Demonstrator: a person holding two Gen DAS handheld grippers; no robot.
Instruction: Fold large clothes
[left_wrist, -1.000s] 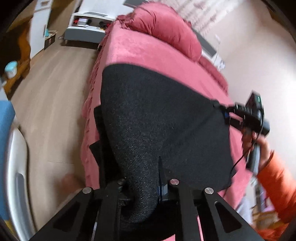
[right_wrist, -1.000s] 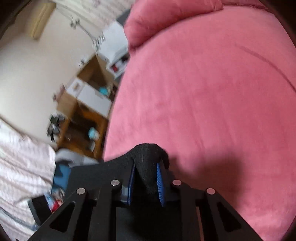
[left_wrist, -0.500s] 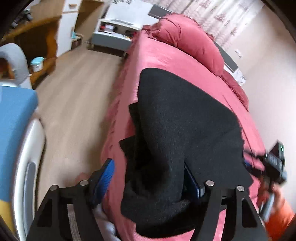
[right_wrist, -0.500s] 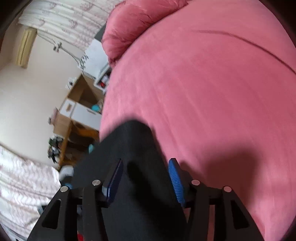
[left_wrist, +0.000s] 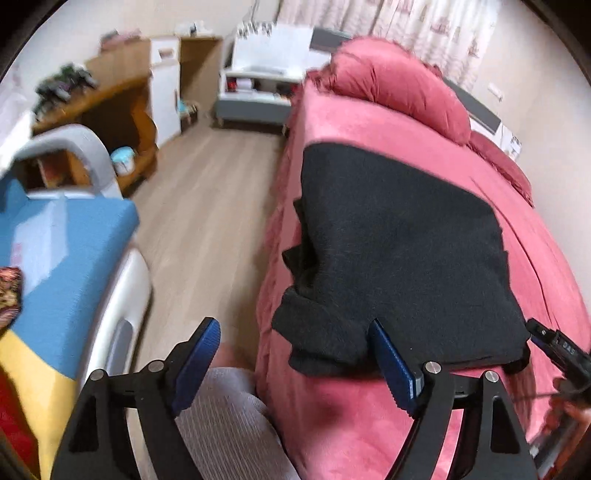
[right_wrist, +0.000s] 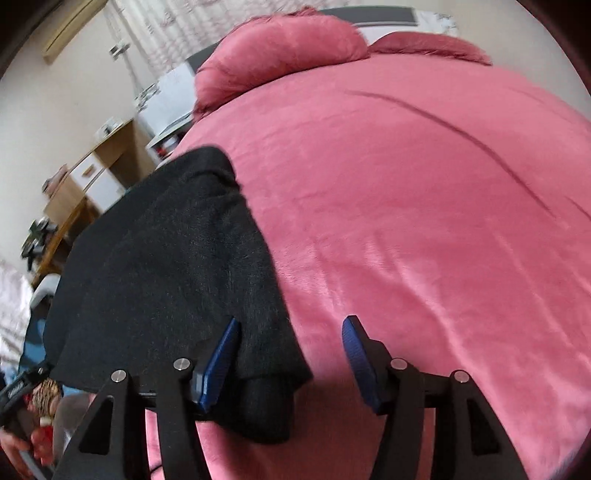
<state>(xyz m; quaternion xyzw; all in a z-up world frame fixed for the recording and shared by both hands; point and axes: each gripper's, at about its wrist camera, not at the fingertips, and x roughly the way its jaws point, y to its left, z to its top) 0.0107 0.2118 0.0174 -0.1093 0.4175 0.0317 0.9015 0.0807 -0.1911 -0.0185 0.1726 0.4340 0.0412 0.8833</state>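
Observation:
A black knitted garment (left_wrist: 399, 243) lies folded flat on the pink bed (left_wrist: 369, 417), along its left side. My left gripper (left_wrist: 295, 350) hovers at the garment's near left corner with its jaws opening wide. Its right pad (left_wrist: 388, 354) is beside the cloth's edge and nothing is pinched. In the right wrist view the garment (right_wrist: 173, 266) fills the left, and its near right corner lies loose between the fingers of my right gripper (right_wrist: 290, 350), whose jaws are opening. The right gripper (left_wrist: 554, 347) also shows at the left wrist view's right edge.
A pink pillow (left_wrist: 399, 85) lies at the bed's head. Left of the bed are wood floor (left_wrist: 207, 206), a blue-covered cot (left_wrist: 55, 251), a wooden desk (left_wrist: 110, 110) and a white cabinet (left_wrist: 266, 70). A person's grey-clad knee (left_wrist: 229, 413) is by the left gripper.
Both grippers have let go of the black garment and drawn back with their jaws spreading. The cloth, held up a second ago, now rests flat on the bed.

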